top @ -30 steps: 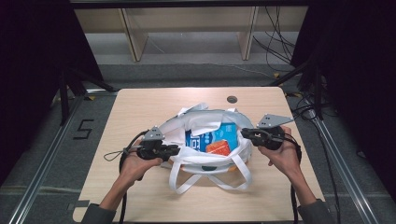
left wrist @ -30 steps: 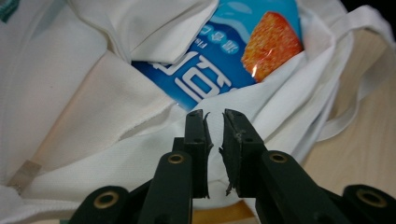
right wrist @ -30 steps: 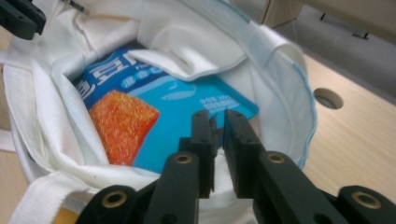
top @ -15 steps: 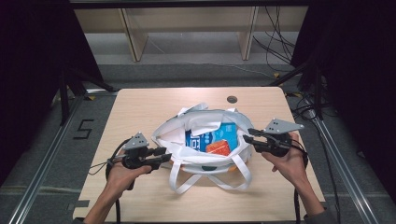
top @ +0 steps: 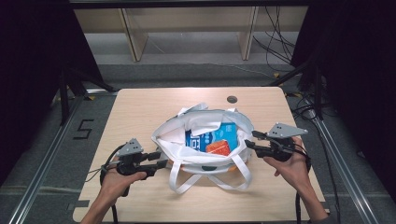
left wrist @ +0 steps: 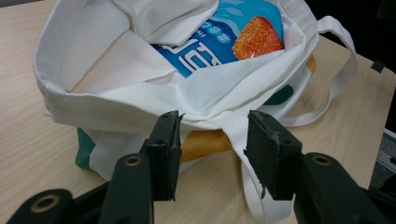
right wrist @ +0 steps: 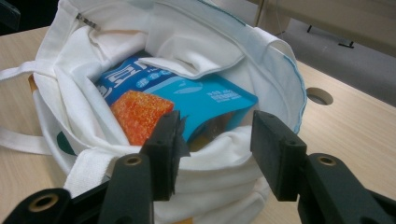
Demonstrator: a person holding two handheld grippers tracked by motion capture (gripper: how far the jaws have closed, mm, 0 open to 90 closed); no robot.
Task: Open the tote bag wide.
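A white canvas tote bag (top: 205, 140) with long white straps lies open in the middle of the light wooden desk (top: 140, 107). Inside it rests a blue plastic snack packet (top: 212, 137) with an orange picture, partly covered by a fold of white cloth. The left gripper (top: 159, 160), held in the person's left hand (top: 116, 179), sits just beside the bag's left rim with its jaws apart and nothing between them. The right gripper (top: 250, 139) hovers at the bag's right rim, jaws likewise apart and empty.
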